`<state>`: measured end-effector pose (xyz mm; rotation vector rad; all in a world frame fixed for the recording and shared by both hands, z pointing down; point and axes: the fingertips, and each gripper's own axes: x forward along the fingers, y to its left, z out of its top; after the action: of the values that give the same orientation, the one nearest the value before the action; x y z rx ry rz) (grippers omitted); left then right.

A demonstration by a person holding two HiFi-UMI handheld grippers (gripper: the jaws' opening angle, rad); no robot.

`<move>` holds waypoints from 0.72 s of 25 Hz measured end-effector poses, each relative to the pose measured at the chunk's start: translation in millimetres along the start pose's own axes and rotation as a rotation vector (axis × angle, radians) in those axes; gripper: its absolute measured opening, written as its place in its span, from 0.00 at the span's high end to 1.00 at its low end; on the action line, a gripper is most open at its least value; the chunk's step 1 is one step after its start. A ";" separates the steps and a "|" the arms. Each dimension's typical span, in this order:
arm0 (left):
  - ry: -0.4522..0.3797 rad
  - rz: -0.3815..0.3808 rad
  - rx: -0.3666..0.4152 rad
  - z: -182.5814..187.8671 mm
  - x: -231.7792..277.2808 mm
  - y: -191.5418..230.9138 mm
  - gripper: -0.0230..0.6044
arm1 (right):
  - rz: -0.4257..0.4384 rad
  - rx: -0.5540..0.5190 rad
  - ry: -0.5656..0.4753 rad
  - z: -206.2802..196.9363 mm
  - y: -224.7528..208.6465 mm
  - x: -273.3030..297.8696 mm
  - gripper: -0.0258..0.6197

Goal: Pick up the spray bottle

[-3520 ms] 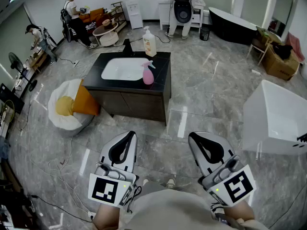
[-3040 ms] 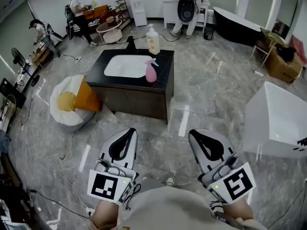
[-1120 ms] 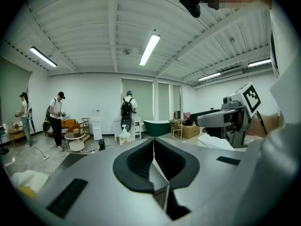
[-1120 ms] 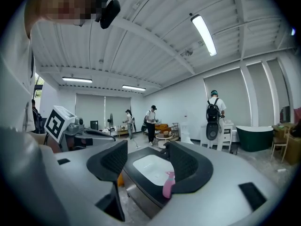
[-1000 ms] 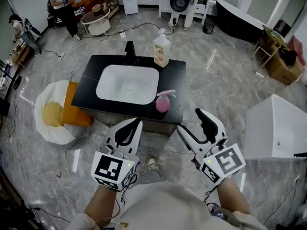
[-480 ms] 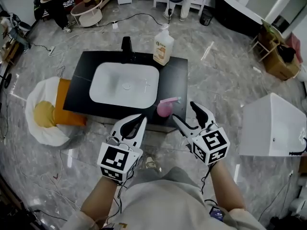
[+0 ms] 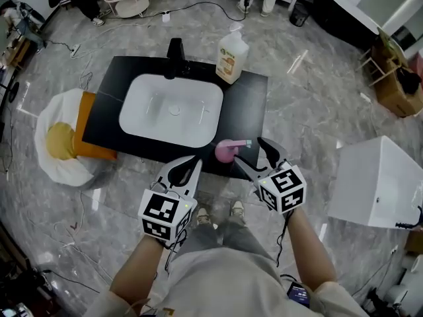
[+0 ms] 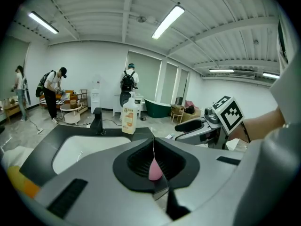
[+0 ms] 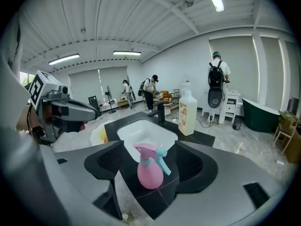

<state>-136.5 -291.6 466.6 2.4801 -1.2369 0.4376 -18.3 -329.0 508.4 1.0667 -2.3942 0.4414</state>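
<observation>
Spray bottle (image 9: 150, 171): pink, upright on black countertop (image 7: 248, 104), mid-frame, untouched.
Right gripper (image 7: 248, 149): jaws opening, bottle between them.
Left gripper (image 7: 190, 165): jaws pressed together, empty.
Head view only: bottle at countertop's front edge.

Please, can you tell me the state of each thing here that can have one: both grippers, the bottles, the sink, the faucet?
Left gripper: jaws shut, nothing in them.
Right gripper: jaws opening, wide apart, gripping nothing.
Spray bottle: upright on the black counter, untouched.
Soap bottle: upright behind the sink.
Sink: empty.
Faucet: no water seen running.
</observation>
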 end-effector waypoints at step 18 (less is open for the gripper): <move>0.176 0.170 -0.108 -66.9 48.9 14.8 0.93 | 0.341 -0.181 0.162 -52.0 5.1 73.9 0.43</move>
<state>-128.6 -306.1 549.1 2.2039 -1.3655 0.6020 -49.9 -346.0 591.5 0.5244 -2.4186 0.3982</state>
